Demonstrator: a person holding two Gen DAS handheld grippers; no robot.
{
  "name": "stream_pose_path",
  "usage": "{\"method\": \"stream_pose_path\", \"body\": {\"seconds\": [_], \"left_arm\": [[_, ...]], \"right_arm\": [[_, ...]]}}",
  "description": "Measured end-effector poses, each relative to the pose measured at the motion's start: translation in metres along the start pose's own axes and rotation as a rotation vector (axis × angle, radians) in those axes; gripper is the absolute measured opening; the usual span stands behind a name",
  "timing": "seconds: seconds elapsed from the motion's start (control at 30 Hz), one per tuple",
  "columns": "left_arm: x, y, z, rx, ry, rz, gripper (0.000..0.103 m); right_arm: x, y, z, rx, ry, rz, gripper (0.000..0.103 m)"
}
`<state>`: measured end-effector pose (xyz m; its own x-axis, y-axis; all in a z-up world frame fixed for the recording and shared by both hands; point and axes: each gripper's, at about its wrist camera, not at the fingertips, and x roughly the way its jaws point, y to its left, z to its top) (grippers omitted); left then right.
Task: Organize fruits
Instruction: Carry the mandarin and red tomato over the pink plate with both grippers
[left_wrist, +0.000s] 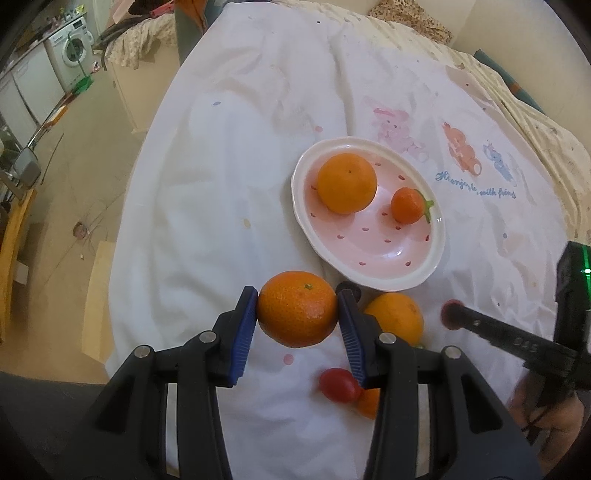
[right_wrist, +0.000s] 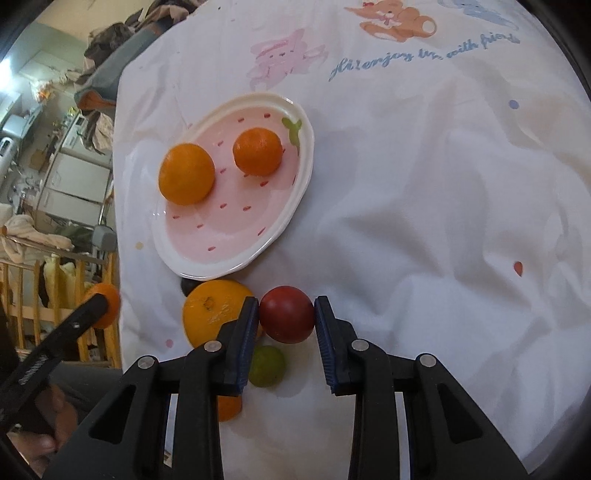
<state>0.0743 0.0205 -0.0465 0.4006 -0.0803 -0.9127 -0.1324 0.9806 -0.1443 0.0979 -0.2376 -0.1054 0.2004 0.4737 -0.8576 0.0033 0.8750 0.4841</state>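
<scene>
My left gripper (left_wrist: 297, 310) is shut on a large orange (left_wrist: 296, 308) and holds it just short of the pink strawberry plate (left_wrist: 413, 273). The plate holds an orange (left_wrist: 347, 182) and a small mandarin (left_wrist: 406, 205). My right gripper (right_wrist: 286, 319) is shut on a red tomato (right_wrist: 286, 314), below the plate (right_wrist: 229, 266) in its view. On the cloth beside it lie a yellow-orange citrus (right_wrist: 207, 314), a green fruit (right_wrist: 267, 365) and a small orange fruit (right_wrist: 229, 408), partly hidden by my finger.
A white printed cloth (left_wrist: 221, 184) covers the bed-like surface; its left edge drops to the floor (left_wrist: 74, 177). A wooden crib rail (right_wrist: 44, 295) stands left in the right wrist view. The right gripper's body (left_wrist: 517, 339) shows at the right of the left wrist view.
</scene>
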Motion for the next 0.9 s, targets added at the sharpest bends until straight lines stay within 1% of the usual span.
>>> {"method": "stream_pose_path", "body": {"seconds": [0.1, 0.37, 0.43, 0.53, 0.6, 0.63, 0.77, 0.9], "left_arm": [[0.002, 0.0, -0.001, 0.001, 0.008, -0.004, 0.04], [0.005, 0.002, -0.001, 0.004, -0.003, 0.034, 0.04], [0.006, 0.004, 0.001, -0.009, 0.01, 0.021, 0.04], [0.002, 0.006, 0.005, -0.02, 0.002, 0.024, 0.04], [-0.003, 0.006, 0.01, -0.027, -0.006, 0.022, 0.04], [-0.005, 0.006, 0.012, -0.029, -0.009, 0.018, 0.04], [-0.015, 0.001, 0.024, -0.013, -0.037, 0.013, 0.04], [-0.021, -0.007, 0.038, 0.009, -0.06, 0.009, 0.04]], "right_arm": [[-0.01, -0.004, 0.0, 0.025, -0.023, 0.014, 0.032], [-0.037, -0.007, 0.007, 0.064, -0.104, 0.034, 0.032], [-0.045, -0.011, 0.01, 0.081, -0.129, 0.047, 0.032], [-0.055, -0.015, 0.014, 0.098, -0.163, 0.056, 0.032], [-0.065, -0.017, 0.018, 0.1, -0.189, 0.079, 0.032], [-0.069, -0.017, 0.019, 0.1, -0.203, 0.107, 0.032], [-0.09, -0.011, 0.027, 0.076, -0.273, 0.19, 0.033], [-0.105, -0.006, 0.036, 0.049, -0.328, 0.245, 0.032]]}}
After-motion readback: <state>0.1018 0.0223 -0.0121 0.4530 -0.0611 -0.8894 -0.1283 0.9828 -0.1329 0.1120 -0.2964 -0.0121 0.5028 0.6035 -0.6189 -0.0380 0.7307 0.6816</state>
